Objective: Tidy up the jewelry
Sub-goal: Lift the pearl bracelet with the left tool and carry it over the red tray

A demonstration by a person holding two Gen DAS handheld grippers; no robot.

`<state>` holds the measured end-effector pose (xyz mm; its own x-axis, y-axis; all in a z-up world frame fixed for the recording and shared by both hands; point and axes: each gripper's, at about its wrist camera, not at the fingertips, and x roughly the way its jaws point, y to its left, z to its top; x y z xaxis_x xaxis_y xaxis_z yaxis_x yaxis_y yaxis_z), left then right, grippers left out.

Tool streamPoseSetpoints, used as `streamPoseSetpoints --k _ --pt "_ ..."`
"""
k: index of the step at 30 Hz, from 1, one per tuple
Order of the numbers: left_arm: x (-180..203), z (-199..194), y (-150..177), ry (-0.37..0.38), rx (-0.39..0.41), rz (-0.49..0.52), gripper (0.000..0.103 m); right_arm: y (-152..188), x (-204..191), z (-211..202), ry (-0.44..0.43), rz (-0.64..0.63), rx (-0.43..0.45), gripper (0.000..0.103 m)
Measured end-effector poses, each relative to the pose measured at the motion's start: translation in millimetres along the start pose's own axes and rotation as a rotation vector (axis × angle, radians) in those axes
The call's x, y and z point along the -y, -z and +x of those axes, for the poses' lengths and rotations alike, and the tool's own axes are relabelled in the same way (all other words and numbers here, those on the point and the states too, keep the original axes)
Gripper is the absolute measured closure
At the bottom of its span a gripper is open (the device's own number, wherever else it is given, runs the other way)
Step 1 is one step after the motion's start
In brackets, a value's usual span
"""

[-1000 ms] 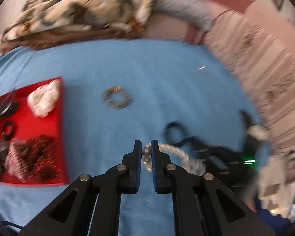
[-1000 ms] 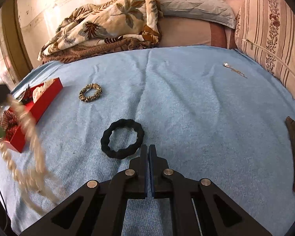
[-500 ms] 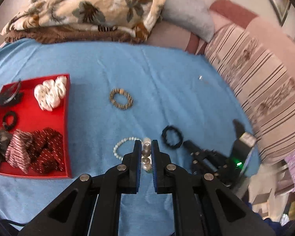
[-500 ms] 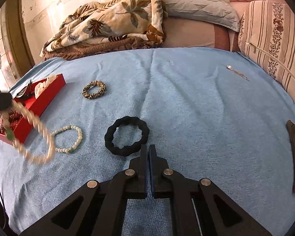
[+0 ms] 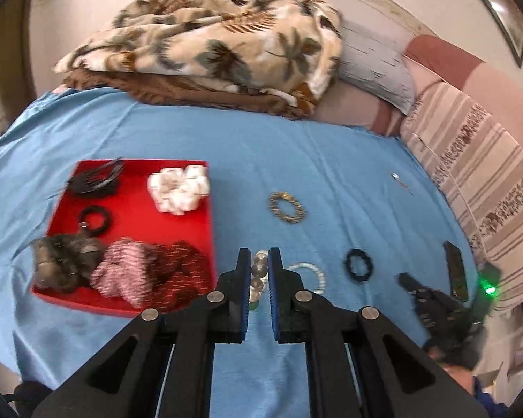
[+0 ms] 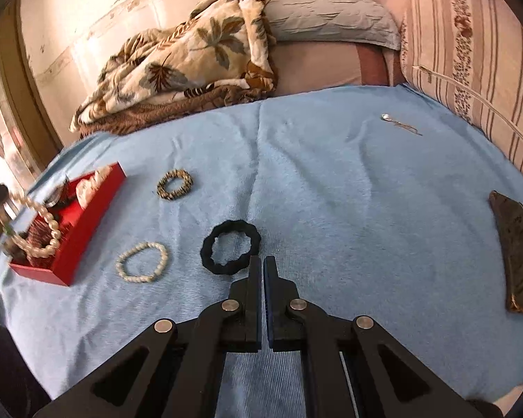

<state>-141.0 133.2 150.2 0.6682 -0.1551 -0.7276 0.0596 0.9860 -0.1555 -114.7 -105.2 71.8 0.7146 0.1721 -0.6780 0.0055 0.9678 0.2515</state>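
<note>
My left gripper (image 5: 259, 261) is shut on a large-bead pearl necklace (image 5: 259, 269); in the right wrist view the necklace (image 6: 42, 230) hangs in the air over the red tray (image 6: 69, 261). The red tray (image 5: 191, 219) holds scrunchies, a black clip and a white piece. On the blue sheet lie a small pearl bracelet (image 6: 143, 261), a black ring-shaped hair tie (image 6: 230, 251) and a gold-and-black bracelet (image 6: 175, 184). My right gripper (image 6: 262, 264) is shut and empty, just in front of the black hair tie.
A thin silver pin (image 6: 401, 124) lies far right on the sheet. A dark flat case (image 6: 516, 254) lies at the right edge. A folded leaf-print blanket (image 6: 191, 59) and pillows (image 6: 470, 52) line the back and right.
My left gripper has lifted the pearl necklace off the sheet and carried it left toward the red tray. The right gripper has barely moved.
</note>
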Motion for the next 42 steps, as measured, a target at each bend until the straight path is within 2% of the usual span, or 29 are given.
streamPoseSetpoints --k 4,7,12,18,22,25,30,35,37,38,39,41,42 --pt "-22.1 -12.5 4.0 -0.055 0.037 -0.013 0.094 -12.4 -5.0 -18.8 -0.005 -0.003 0.017 0.1" --pt "-38.9 -21.2 5.7 -0.064 0.052 -0.04 0.094 -20.6 -16.2 -26.5 -0.019 -0.018 0.023 0.1" --pt "-73.0 -33.7 7.8 -0.082 0.076 -0.1 0.094 -31.7 -59.0 -33.5 -0.069 -0.109 0.025 0.1" --pt "-108.7 -44.6 12.3 -0.104 0.098 -0.175 0.094 -37.0 -126.1 -31.1 -0.174 -0.252 0.001 0.1" --pt "-129.3 -48.2 14.0 -0.106 0.106 -0.211 0.094 -45.9 -165.1 -29.9 -0.255 -0.3 -0.003 0.1" --pt "-141.7 -48.3 11.3 -0.075 0.108 -0.228 0.094 -56.7 -192.3 -24.6 -0.331 -0.312 -0.019 0.1" --pt "-153.1 -42.8 3.0 -0.034 0.114 -0.239 0.094 -69.0 -217.5 -9.5 -0.412 -0.298 -0.057 0.1" --pt "-156.7 -38.8 -0.5 -0.022 0.11 -0.235 0.094 -77.3 -209.5 -5.4 -0.395 -0.288 -0.053 0.1" --pt "-156.3 -38.9 0.6 -0.014 0.108 -0.238 0.094 -79.7 -190.2 -1.4 -0.324 -0.269 -0.057 0.1" --pt "-155.9 -39.1 1.5 -0.01 0.108 -0.24 0.094 -80.2 -171.6 3.0 -0.266 -0.24 -0.064 0.092" --pt "-155.0 -39.4 2.9 -0.004 0.107 -0.241 0.094 -80.0 -153.9 6.7 -0.221 -0.206 -0.073 0.073" --pt "-150.6 -38.3 5.2 0.005 0.101 -0.238 0.094 -76.5 -113.5 13.9 -0.137 -0.131 -0.097 0.046" --pt "-147.8 -37.2 5.8 0.007 0.097 -0.233 0.094 -72.4 -93.2 17.3 -0.096 -0.099 -0.114 0.046"
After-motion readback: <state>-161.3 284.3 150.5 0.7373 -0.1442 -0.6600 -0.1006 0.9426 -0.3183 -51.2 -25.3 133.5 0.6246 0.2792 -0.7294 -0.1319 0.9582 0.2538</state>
